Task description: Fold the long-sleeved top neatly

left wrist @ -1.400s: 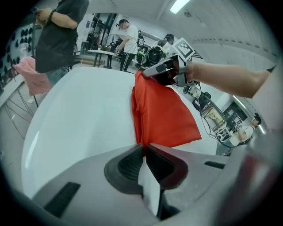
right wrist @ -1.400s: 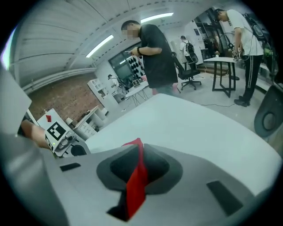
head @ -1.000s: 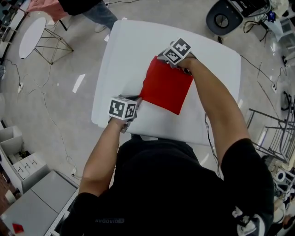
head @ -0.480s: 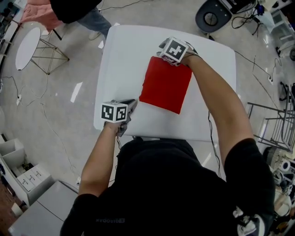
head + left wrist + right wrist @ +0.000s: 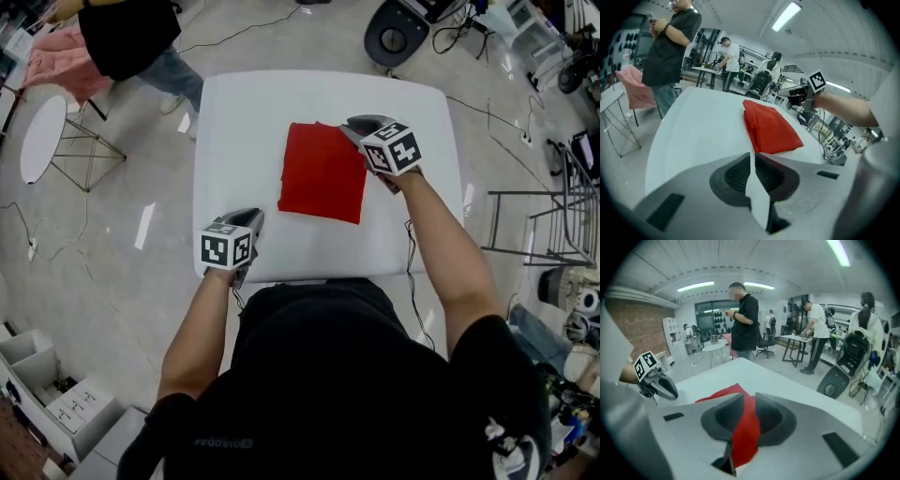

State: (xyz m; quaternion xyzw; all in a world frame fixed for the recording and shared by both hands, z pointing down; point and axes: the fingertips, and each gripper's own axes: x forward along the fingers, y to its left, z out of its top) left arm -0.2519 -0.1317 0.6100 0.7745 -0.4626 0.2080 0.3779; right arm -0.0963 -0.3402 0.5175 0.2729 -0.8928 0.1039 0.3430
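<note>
The red long-sleeved top point(image 5: 322, 172) lies folded into a flat rectangle in the middle of the white table point(image 5: 253, 112). My right gripper point(image 5: 361, 127) hangs above the top's far right corner, clear of the cloth. Its jaws are closing with nothing between them; in the right gripper view point(image 5: 749, 397) the red top point(image 5: 719, 395) shows through the gap. My left gripper point(image 5: 246, 220) is near the table's front left edge, apart from the top. In the left gripper view point(image 5: 753, 154) its jaws stand a thin slit apart and empty, with the top point(image 5: 768, 129) ahead.
A person point(image 5: 127, 37) stands beyond the table's far left corner, beside a pink garment point(image 5: 61, 61) and a round white side table point(image 5: 42, 136). A black chair base point(image 5: 394, 37) sits behind the table, and a metal rack point(image 5: 544, 225) stands to the right.
My right gripper has lifted off the top's far edge and swung to the right. My left gripper has drawn back from the top's near left corner toward the table's front edge.
</note>
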